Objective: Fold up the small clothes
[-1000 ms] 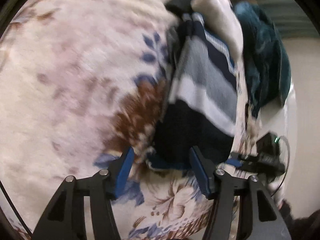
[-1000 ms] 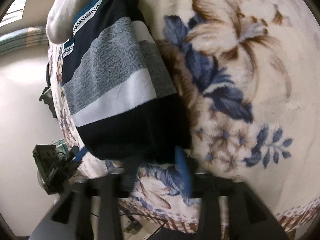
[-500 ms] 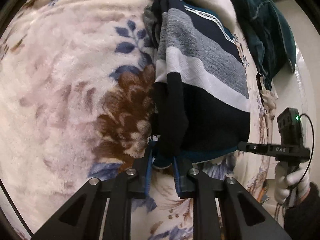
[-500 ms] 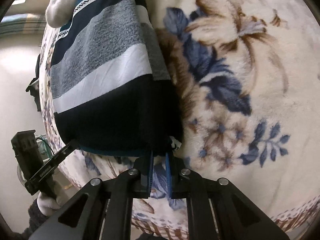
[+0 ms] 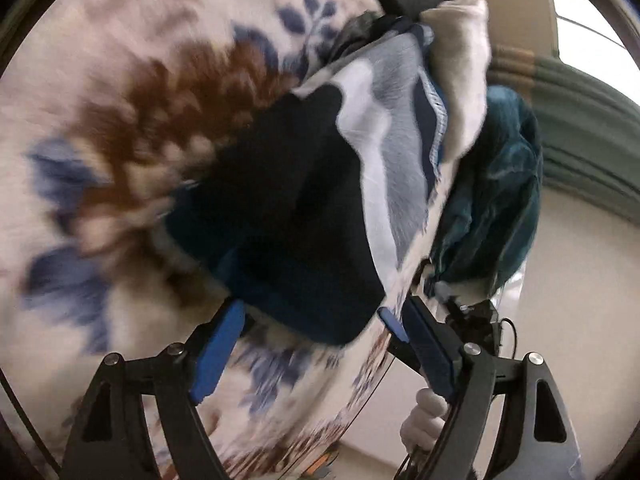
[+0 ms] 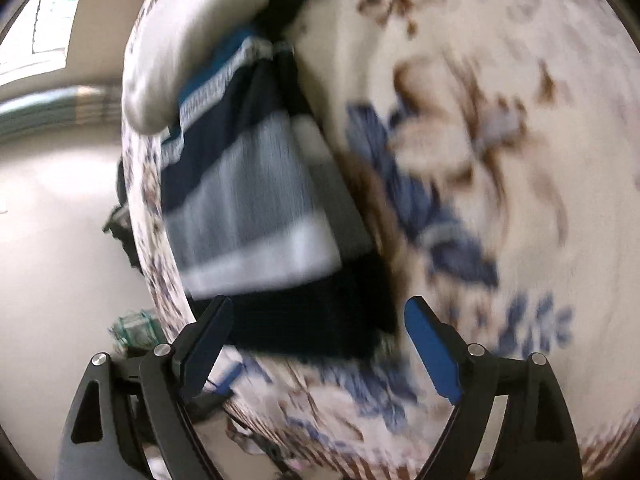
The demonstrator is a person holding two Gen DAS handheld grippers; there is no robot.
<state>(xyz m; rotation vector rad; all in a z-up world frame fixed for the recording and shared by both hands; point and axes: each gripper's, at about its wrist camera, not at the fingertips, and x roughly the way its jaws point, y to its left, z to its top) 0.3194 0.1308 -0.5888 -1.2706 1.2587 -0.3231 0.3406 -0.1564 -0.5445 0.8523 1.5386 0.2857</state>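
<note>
**Striped garment released on the floral blanket**

Cream fleece printed with brown and blue flowers fills both views; this floral blanket (image 5: 120, 80) is the surface on which everything lies. In the left wrist view, a striped garment (image 5: 304, 208) in black, white, grey and navy is seen lying rumpled on the blanket, its dark hem bunched up just ahead of the left claw (image 5: 316, 320). The jaws of that claw are spread wide and are opening; the hem sits between and just above the blue pads, but no pad is seen pressing on it. To the right of the garment a white folded piece (image 5: 464, 72) is overlapped at the far end, and a dark teal cloth (image 5: 504, 184) is piled at the blanket's edge. Below it a white-gloved hand (image 5: 424, 420) is glimpsed at the lower right.

In the right wrist view, the same garment (image 6: 256, 208) is shown lying flatter, its stripes running across and its black hem nearest the right claw (image 6: 320, 332). These jaws are also spread wide and opening, with the hem between them and untouched. Much of both views is blurred.
</note>
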